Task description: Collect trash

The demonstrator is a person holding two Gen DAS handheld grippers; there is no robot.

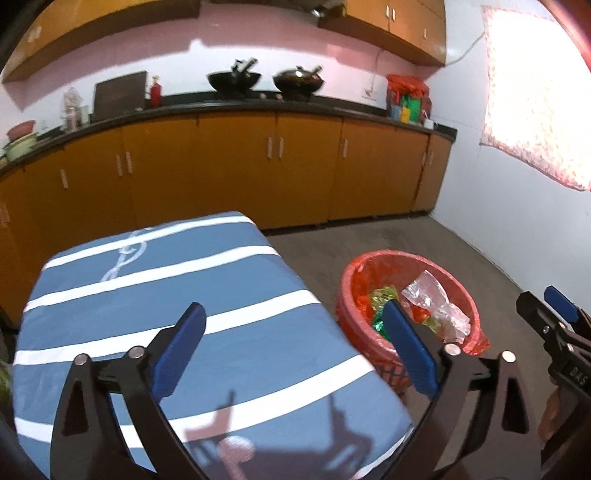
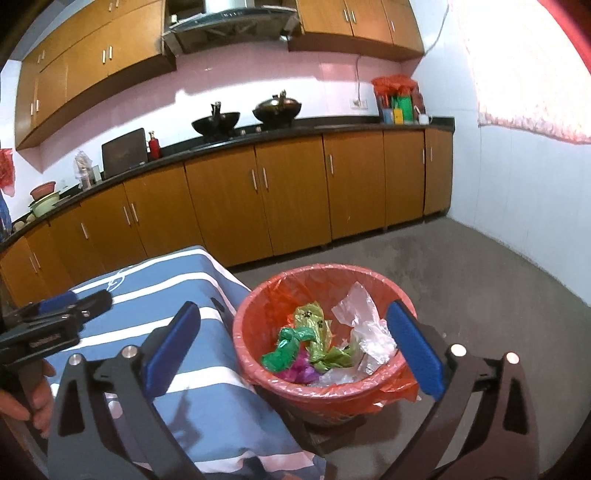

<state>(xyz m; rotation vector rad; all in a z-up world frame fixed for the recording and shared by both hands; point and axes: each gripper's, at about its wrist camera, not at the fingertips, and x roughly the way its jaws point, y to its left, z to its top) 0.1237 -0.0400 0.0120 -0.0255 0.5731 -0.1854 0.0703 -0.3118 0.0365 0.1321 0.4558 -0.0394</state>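
Trash: crumpled green, yellow and clear plastic wrappers (image 2: 325,347) lay inside round red bag-lined bin (image 2: 258,354) | bin on floor at 3 o'clock of blue white-striped clothed table (image 1: 207,295) | left gripper (image 1: 295,347) wide, empty | right gripper (image 2: 291,347) wide, empty

We note a home kitchen: wooden cabinets (image 2: 288,192), two woks (image 2: 277,107) on the counter, extractor hood (image 2: 229,22) above.
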